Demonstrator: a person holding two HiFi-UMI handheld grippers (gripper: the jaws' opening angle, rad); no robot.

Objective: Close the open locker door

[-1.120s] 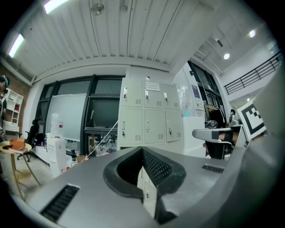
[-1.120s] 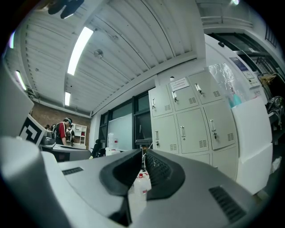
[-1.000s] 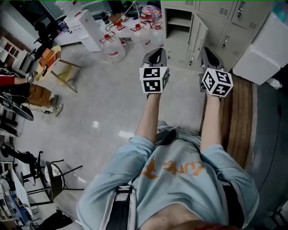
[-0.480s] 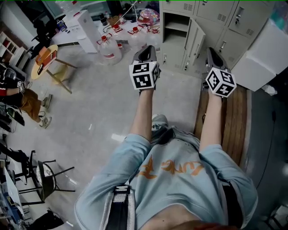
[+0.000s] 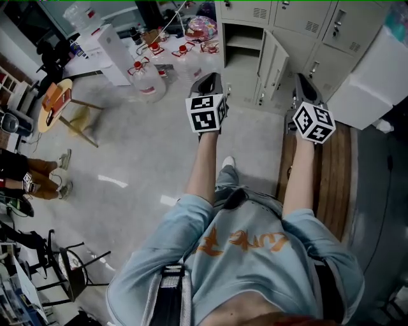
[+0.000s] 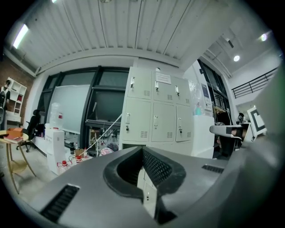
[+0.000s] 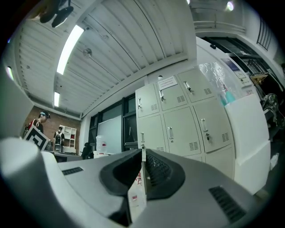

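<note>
Work has not started — the locker door (image 5: 275, 60) stands open, apart from the left gripper (image 5: 211, 79) and right gripper (image 5: 303, 83), both closed and empty.

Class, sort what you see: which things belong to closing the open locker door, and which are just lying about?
Belong to the job:
- open locker door
- lockers
- left gripper, shut and empty
- right gripper, shut and empty

Just lying about:
- water jugs
- round side table
- wooden bench
- black chair
</note>
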